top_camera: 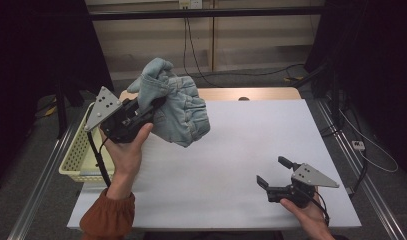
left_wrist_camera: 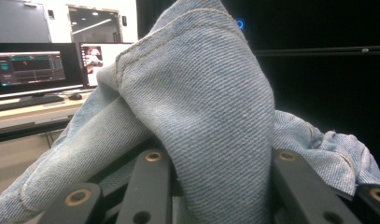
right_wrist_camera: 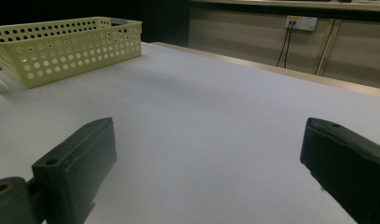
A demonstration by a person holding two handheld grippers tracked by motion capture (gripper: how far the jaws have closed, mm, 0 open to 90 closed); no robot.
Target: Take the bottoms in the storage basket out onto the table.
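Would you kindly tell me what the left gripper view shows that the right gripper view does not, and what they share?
Left gripper view alone: the folded light-blue denim garment clamped between the left gripper and its black fingers, with computer monitors on a desk behind.

Right gripper view alone: the perforated yellow basket at the far corner of the white table, and the right gripper held open with nothing between its fingers.

Shared: each looks out along its own pair of dark fingers.

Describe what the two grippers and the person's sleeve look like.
Both the left gripper and the right gripper are black, each topped by a grey three-cornered plate with small holes and trailing a black cable. The left sleeve is rust orange with a gathered cuff.
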